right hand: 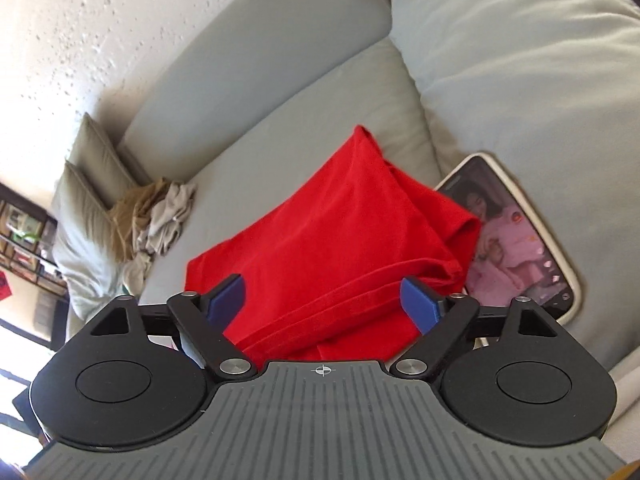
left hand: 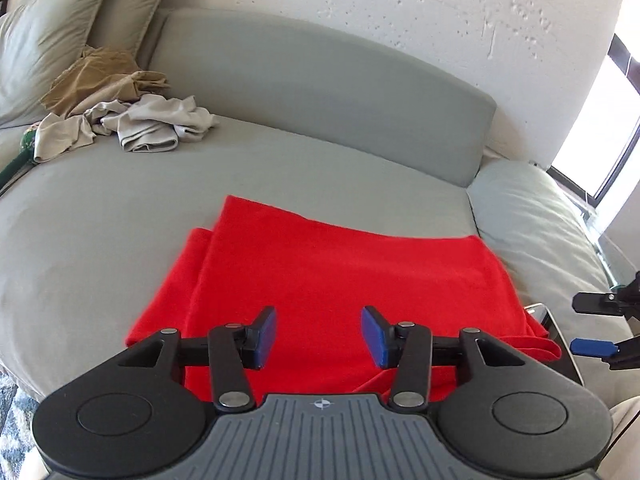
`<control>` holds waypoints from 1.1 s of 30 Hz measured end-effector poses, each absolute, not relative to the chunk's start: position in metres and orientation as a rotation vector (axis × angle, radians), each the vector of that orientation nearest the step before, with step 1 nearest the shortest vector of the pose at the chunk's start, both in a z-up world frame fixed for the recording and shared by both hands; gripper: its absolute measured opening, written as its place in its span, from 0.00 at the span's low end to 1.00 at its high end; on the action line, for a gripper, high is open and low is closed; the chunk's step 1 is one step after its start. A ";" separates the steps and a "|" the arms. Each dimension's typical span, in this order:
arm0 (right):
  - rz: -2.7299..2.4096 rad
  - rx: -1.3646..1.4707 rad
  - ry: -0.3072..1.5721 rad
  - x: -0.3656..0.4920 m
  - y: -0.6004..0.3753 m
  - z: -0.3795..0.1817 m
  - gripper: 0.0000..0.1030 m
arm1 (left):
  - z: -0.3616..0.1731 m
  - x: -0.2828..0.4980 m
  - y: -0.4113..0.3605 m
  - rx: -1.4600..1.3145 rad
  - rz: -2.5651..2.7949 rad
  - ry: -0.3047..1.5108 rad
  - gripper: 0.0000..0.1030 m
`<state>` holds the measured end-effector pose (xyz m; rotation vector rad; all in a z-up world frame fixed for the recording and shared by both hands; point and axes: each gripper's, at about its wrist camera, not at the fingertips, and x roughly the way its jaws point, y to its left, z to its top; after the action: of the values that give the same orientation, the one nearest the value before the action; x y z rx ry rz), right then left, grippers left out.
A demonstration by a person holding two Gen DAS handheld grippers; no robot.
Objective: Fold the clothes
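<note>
Hovering spread apart, gripping nothing: left hand-held gripper [left hand: 319, 334] and right hand-held gripper [right hand: 323, 299], above red garment [left hand: 340, 280] lying partly folded on sofa seat [left hand: 120, 208]. Pinching matching edges evenly, avoiding phone [right hand: 524, 236] alongside, advised.

Both wrist views close above the sofa seat [left hand: 120, 208], facing its backrest, sharing the red garment [left hand: 340, 272]

Black linkage grippers [left hand: 319, 333], blue-padded jaws, ribbed grey bodies, silver pivot screws.
</note>
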<state>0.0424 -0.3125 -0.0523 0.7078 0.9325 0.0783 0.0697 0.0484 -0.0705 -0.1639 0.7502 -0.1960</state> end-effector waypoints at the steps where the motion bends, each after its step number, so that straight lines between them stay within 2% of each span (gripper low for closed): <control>1: 0.074 0.709 0.953 0.049 -0.308 -0.059 0.83 | -0.074 0.072 0.040 -0.152 -0.216 0.757 0.44; 3: 0.087 0.717 0.965 0.059 -0.301 -0.070 0.78 | -0.081 0.077 0.022 -0.128 -0.255 0.772 0.44; 4: 0.096 0.712 0.969 0.064 -0.297 -0.075 0.70 | -0.085 0.080 0.014 -0.116 -0.274 0.779 0.44; 7: 0.121 0.653 0.980 0.073 -0.287 -0.084 0.57 | -0.096 0.080 -0.007 -0.052 -0.354 0.807 0.42; 14: 0.147 0.583 1.061 0.074 -0.280 -0.095 0.58 | -0.090 0.041 -0.007 0.062 -0.529 0.902 0.42; 18: 0.161 0.590 1.057 0.059 -0.279 -0.090 0.67 | -0.070 0.027 0.060 -0.140 -0.338 0.814 0.57; 22: 0.168 0.595 1.050 0.047 -0.276 -0.089 0.67 | -0.081 0.036 0.137 -0.493 -0.101 0.812 0.54; 28: 0.214 0.617 1.017 0.035 -0.266 -0.083 0.67 | -0.111 0.061 0.154 -0.596 -0.121 0.925 0.54; 31: 0.208 0.585 1.015 0.036 -0.262 -0.081 0.67 | -0.126 0.074 0.148 -0.580 -0.102 0.975 0.45; 33: 0.189 0.579 1.016 0.036 -0.262 -0.082 0.67 | -0.127 0.073 0.143 -0.551 -0.085 0.990 0.31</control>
<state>0.0360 -0.2623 -0.0822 0.5794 1.0156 0.1894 0.0728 0.1431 -0.1272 -0.5510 0.9901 -0.0845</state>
